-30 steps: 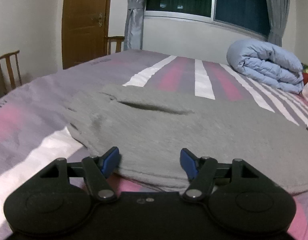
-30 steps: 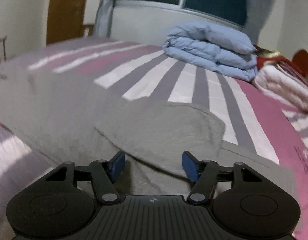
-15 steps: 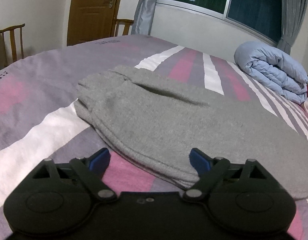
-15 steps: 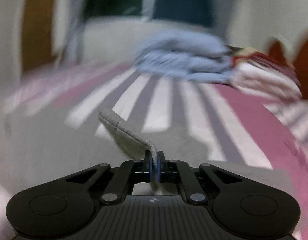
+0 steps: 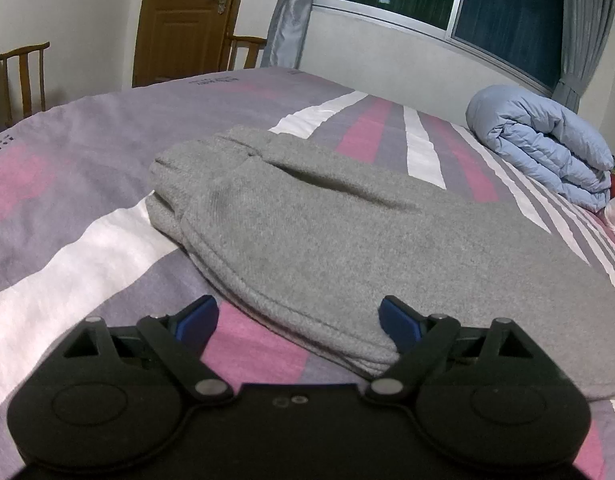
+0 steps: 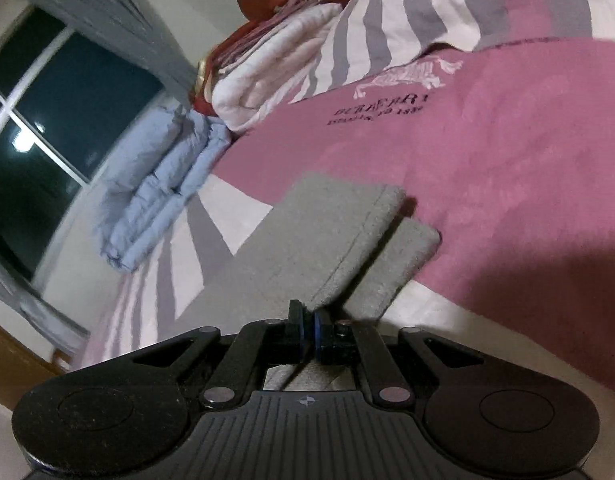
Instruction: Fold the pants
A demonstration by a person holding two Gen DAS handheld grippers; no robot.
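One pair of grey sweatpants (image 5: 331,232) lies on the bed (image 5: 67,152), on its striped cover of purple, pink and white. In the left wrist view the waistband end, with its gathered elastic, is toward the wooden door (image 5: 183,20), and the fabric runs from there toward the folded blue duvet (image 5: 547,152). A long dark crease crosses the upper layer of the pants. The near hem lies on a pink stripe, between the two fingers of the left tool (image 5: 299,320).

The left tool has its jaws wide apart and grips nothing; its blue pads (image 5: 399,320) stand on both sides of the hem, and the right-hand pad is just at the fabric edge, though I cannot tell if it touches.

In the right wrist view the camera is strongly tilted. The right tool (image 6: 307,328) is closed, and its jaws pinch the edge of a leg cuff of the sweatpants (image 6: 327,236). Two leg ends show here: one lies a little higher, and the second cuff comes out just beside it, over the pink part of the cover. Printed letters and a horse figure (image 6: 403,80) are on this pink part, beyond the cuffs.

From the duvet (image 6: 155,196) outward, a pile of white and red bedding (image 6: 267,76) sits next to it. Behind the duvet are a dark window (image 5: 467,0) and grey curtains (image 5: 291,8). Wooden chairs (image 5: 23,76) stand near the door.
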